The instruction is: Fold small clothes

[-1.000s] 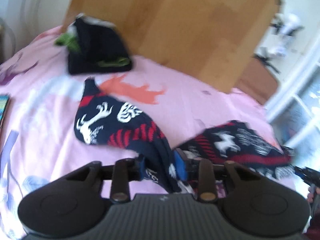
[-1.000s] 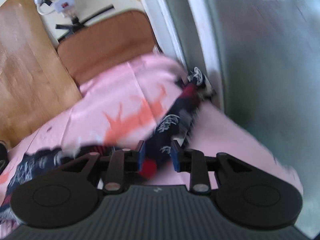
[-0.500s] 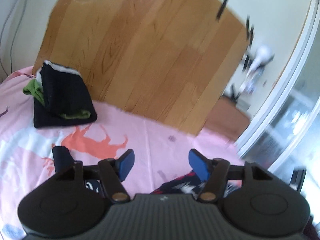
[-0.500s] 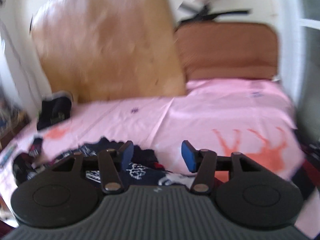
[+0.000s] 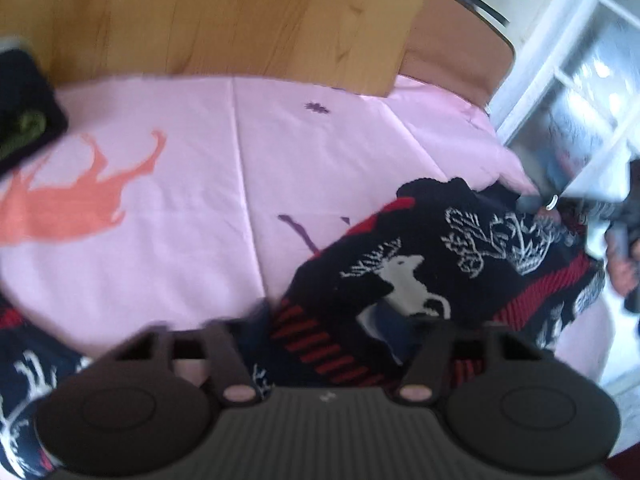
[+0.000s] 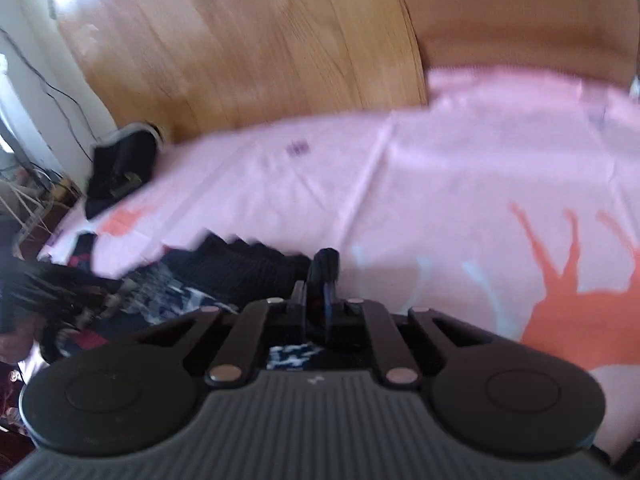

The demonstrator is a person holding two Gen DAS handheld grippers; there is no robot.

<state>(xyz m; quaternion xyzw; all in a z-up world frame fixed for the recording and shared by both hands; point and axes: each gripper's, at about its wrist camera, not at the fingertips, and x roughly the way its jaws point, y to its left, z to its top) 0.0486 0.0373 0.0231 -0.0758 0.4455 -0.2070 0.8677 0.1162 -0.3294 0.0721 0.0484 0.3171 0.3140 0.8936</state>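
A navy knit sweater (image 5: pixel 440 248) with red stripes and white reindeer lies bunched on the pink sheet (image 5: pixel 160 160). Part of it (image 5: pixel 24 380) trails at the lower left. My left gripper (image 5: pixel 324 332) is low over the sweater's near edge, and its jaws are closing with striped fabric filling the gap between them. In the right wrist view the sweater (image 6: pixel 224 272) lies left of my right gripper (image 6: pixel 318 292). That gripper is shut on a dark nub of the knit, which pokes out past its fingertips.
A folded stack of dark clothes with green trim (image 5: pixel 24 128) (image 6: pixel 120 168) sits at the far left by the wooden board (image 5: pixel 220 16) (image 6: pixel 240 40). A brown cushion (image 5: pixel 452 40) and a white window frame (image 5: pixel 580 60) stand at the right. A hand (image 5: pixel 624 272) shows at the right edge.
Both grippers let the lifted sweater go and stood open half a second ago. Now each has come down and closed on fabric again. The left swung right, the right swung left.
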